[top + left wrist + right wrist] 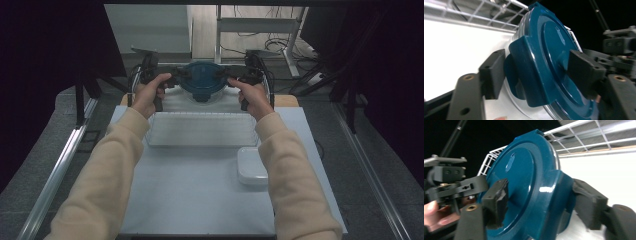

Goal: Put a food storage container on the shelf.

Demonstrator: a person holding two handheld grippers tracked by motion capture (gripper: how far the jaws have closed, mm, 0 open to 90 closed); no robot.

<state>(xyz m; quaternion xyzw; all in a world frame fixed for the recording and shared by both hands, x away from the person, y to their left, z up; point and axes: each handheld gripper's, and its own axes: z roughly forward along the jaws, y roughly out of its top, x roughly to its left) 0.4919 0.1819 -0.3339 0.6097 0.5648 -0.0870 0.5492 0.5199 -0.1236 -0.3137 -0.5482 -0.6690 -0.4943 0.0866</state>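
Observation:
A round clear container with a dark blue clip-on lid (202, 80) is at the far side of the table, between my two grippers. My left gripper (175, 76) straddles the lid's left side clip (529, 75). One pad (584, 72) lies over the lid's top and the other (492, 72) stands just outside the clip. My right gripper (227, 76) straddles the opposite clip (559, 195) the same way, with its jaws (541, 192) wide. Neither pair of pads visibly presses on the lid. Whether the container rests on something or hangs is hidden.
A white wire rack (586, 135) stands behind and around the container. A clear ribbed tray (202, 129) lies just in front of it. Nearer at the right, a small white lidded box (251, 166) sits on the pale blue mat (200, 200).

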